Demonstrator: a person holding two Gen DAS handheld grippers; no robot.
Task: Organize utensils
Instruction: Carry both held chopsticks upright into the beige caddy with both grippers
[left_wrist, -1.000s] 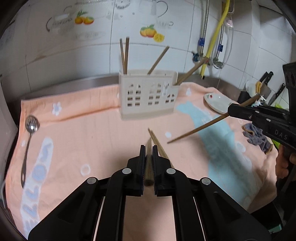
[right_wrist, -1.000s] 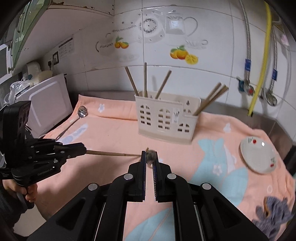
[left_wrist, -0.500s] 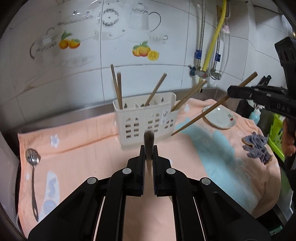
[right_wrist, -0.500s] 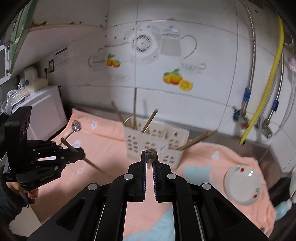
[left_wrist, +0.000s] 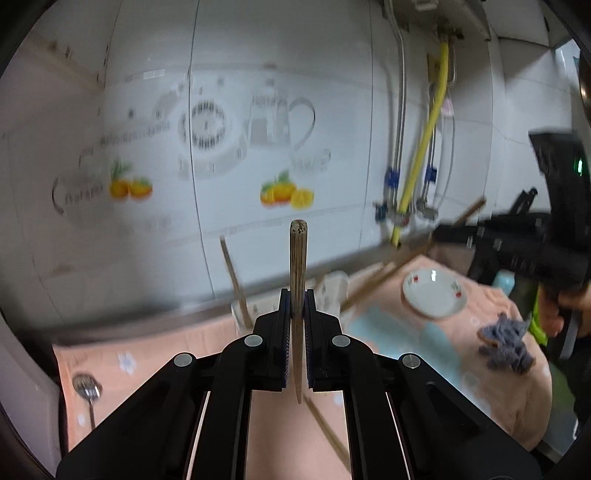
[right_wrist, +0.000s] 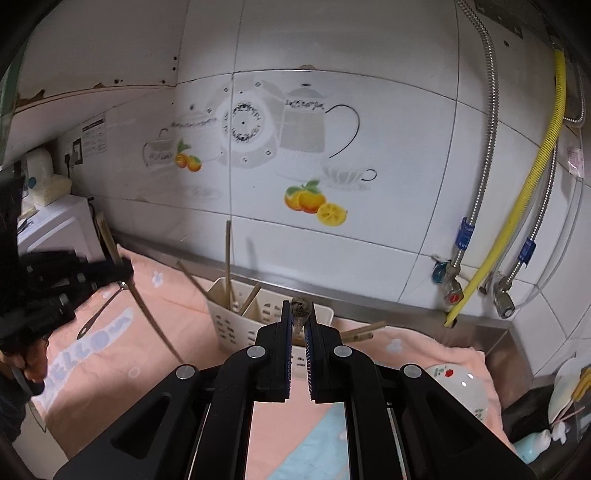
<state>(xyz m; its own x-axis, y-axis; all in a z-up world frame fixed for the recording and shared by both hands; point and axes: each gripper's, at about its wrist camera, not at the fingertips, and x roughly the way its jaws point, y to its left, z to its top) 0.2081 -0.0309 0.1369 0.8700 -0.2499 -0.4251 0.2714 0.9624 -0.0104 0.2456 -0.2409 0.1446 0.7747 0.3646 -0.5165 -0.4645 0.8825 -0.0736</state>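
Against the tiled wall (right_wrist: 388, 155), a towel-covered table (right_wrist: 122, 354) carries the utensil holder (right_wrist: 229, 325); plate (left_wrist: 434, 295) at three o'clock. Each claw, left (left_wrist: 296, 306) and right (right_wrist: 298, 321), clamps one chopstick (left_wrist: 297, 266).

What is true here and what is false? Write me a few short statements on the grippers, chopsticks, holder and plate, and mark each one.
1. The left gripper is shut on a wooden chopstick. True.
2. The right gripper is open and holds nothing. False: it is shut on a chopstick, seen end-on between its pads.
3. The white slotted utensil holder already has chopsticks standing in it. True.
4. The small white plate sits inside the holder. False: it lies on the peach towel, apart from the holder.
5. A metal spoon lies on the towel. True.
6. The holder has tipped over on its side. False: it stands upright near the tiled wall.
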